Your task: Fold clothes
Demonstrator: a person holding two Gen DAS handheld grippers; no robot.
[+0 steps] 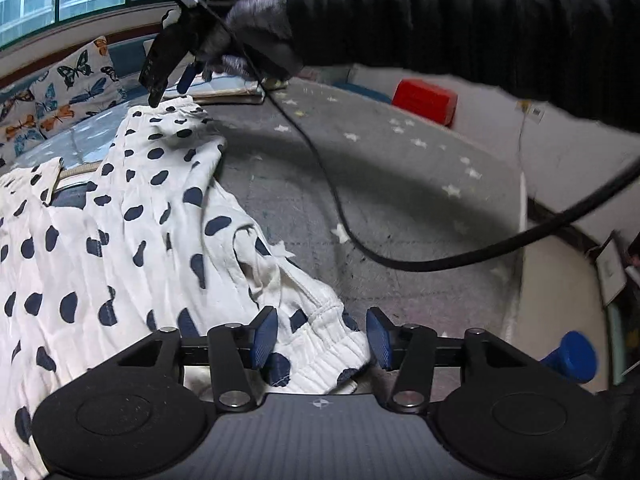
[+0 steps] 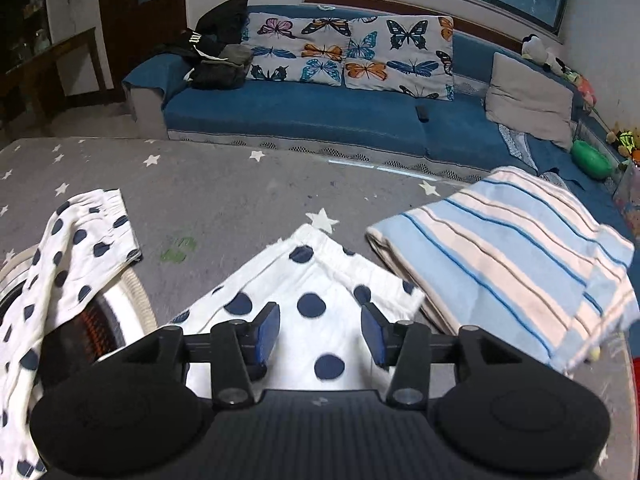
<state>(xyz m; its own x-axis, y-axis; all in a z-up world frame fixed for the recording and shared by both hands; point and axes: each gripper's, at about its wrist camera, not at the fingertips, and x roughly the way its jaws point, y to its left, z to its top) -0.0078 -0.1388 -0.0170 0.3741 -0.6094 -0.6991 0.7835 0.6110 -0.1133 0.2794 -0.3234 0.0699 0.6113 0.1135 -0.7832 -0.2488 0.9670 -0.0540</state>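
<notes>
A white garment with navy dots (image 1: 132, 208) lies spread on the grey star-patterned cover (image 1: 400, 184). My left gripper (image 1: 322, 336) is open, and the garment's gathered elastic hem (image 1: 332, 344) lies between its blue pads without being pinched. A gloved hand (image 1: 256, 36) holds my right gripper (image 1: 170, 94) just over the garment's far elastic edge. In the right wrist view my right gripper (image 2: 320, 336) is open above a dotted corner of the garment (image 2: 312, 280). Another part of the garment (image 2: 80, 240) drapes at the left.
A folded blue-and-cream striped cloth (image 2: 500, 248) lies right of the garment. A round white-rimmed object (image 2: 132, 304) shows under the draped part. A black cable (image 1: 400, 260) crosses the cover. Beyond are a blue sofa (image 2: 320, 116) with butterfly cushions and a red box (image 1: 424, 100).
</notes>
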